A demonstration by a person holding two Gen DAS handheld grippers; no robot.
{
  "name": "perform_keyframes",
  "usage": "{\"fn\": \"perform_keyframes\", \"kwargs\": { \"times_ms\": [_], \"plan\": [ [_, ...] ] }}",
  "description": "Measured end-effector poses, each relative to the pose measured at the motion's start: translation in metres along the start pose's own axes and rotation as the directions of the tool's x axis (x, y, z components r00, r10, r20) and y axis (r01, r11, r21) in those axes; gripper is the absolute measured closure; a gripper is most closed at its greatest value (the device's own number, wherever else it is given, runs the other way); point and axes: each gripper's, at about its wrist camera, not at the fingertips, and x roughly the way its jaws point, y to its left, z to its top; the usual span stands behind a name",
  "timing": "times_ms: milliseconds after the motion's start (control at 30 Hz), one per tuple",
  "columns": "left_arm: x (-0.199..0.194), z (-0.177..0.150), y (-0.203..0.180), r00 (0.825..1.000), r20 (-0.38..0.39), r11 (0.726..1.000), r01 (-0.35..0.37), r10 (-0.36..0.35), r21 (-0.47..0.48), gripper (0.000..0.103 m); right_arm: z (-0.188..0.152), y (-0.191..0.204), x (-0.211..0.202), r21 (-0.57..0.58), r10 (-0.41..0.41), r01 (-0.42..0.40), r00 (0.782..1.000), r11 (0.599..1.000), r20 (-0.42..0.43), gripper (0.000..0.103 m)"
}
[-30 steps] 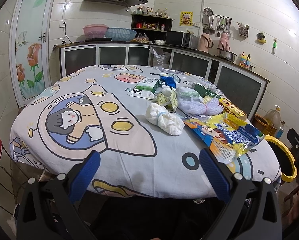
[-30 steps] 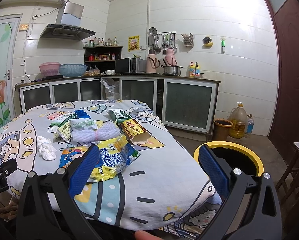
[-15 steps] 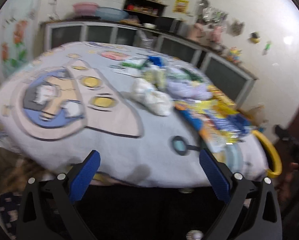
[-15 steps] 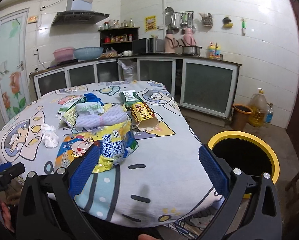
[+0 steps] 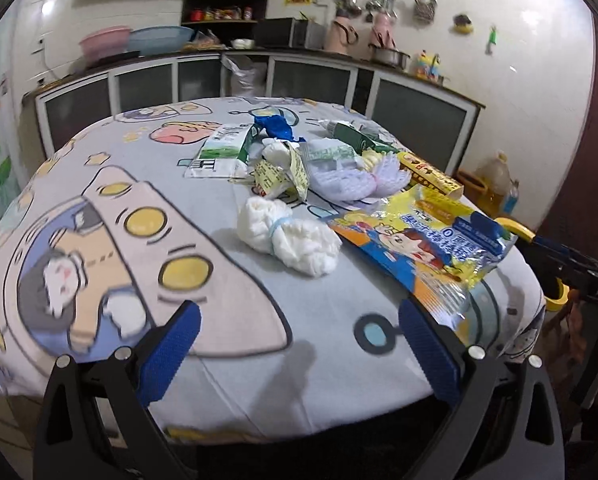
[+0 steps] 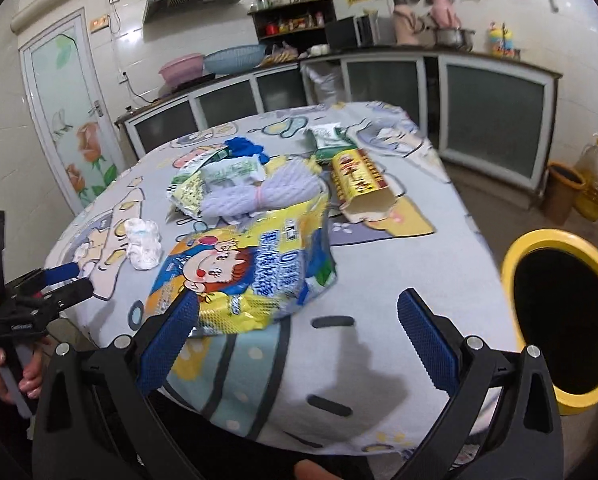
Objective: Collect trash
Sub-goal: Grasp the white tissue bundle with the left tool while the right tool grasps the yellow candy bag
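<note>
Trash lies on a round table with a cartoon cloth (image 5: 111, 216): a white crumpled wad (image 5: 289, 236), a big yellow-blue snack bag (image 5: 423, 240), a white foam net (image 5: 359, 176), a yellow-red carton (image 5: 429, 170), green-white wrappers (image 5: 219, 150) and a blue scrap (image 5: 275, 126). My left gripper (image 5: 299, 344) is open and empty over the table's near edge, short of the wad. My right gripper (image 6: 299, 334) is open and empty, its left finger overlapping the near end of the snack bag (image 6: 247, 264). The wad (image 6: 143, 242), net (image 6: 259, 194) and carton (image 6: 359, 184) also show there.
A black bin with a yellow rim (image 6: 559, 312) stands on the floor right of the table. Kitchen cabinets (image 6: 495, 92) run along the back wall. An oil bottle (image 6: 595, 176) and a small brown bin (image 6: 561, 188) stand at the far right. The left gripper (image 6: 55, 284) shows at the right view's left edge.
Both grippers have moved forward and down toward the table. The trash looms larger in both views. The right gripper now reaches the snack bag's near end. Both stay open.
</note>
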Motion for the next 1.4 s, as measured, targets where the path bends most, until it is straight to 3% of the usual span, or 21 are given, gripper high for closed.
{"fn": "perform_keyframes", "kwargs": {
  "times_ms": [233, 533, 667, 967, 1000, 1133, 1167, 1267, 1400],
  "plan": [
    [0.033, 0.033, 0.018, 0.998, -0.064, 1.000, 0.018, -0.019, -0.025, 0.007, 0.012, -0.006, 0.027, 0.051, 0.058, -0.057, 0.998, 0.997, -0.026, 0.007],
    [0.076, 0.052, 0.033, 0.989, -0.133, 0.993, 0.051, -0.065, -0.107, 0.007, 0.020, -0.011, 0.049, 0.038, -0.020, 0.023, 0.997, 0.999, -0.075, 0.007],
    [0.097, 0.057, 0.032, 0.981, -0.167, 0.989, 0.073, -0.094, -0.127, 0.007, 0.020, -0.018, 0.061, 0.066, -0.006, 0.014, 0.994, 0.998, -0.111, 0.007],
    [0.124, 0.065, 0.024, 0.980, -0.183, 0.992, 0.061, -0.080, -0.108, 0.008, 0.021, -0.023, 0.078, 0.089, 0.010, 0.003, 0.989, 0.996, -0.149, 0.009],
    [0.124, 0.065, 0.024, 0.981, -0.181, 0.993, 0.057, -0.076, -0.108, 0.010, 0.021, -0.021, 0.079, 0.088, 0.014, -0.001, 0.988, 0.996, -0.151, 0.012],
    [0.123, 0.065, 0.030, 0.984, -0.174, 0.993, 0.022, -0.041, -0.113, 0.042, 0.021, -0.016, 0.083, 0.054, -0.017, 0.026, 0.985, 0.998, -0.173, 0.047],
    [0.122, 0.065, 0.033, 0.985, -0.169, 0.992, 0.020, -0.041, -0.123, 0.047, 0.021, -0.014, 0.085, 0.037, -0.035, 0.043, 0.983, 0.998, -0.182, 0.062],
    [0.117, 0.063, 0.038, 0.988, -0.147, 0.990, 0.027, -0.048, -0.142, 0.054, 0.020, -0.013, 0.086, 0.041, -0.050, 0.059, 0.982, 0.997, -0.184, 0.086],
    [0.107, 0.061, 0.039, 0.990, -0.121, 0.987, 0.050, -0.069, -0.154, 0.058, 0.024, -0.013, 0.079, 0.067, -0.034, 0.046, 0.985, 0.997, -0.172, 0.093]
  ]
}}
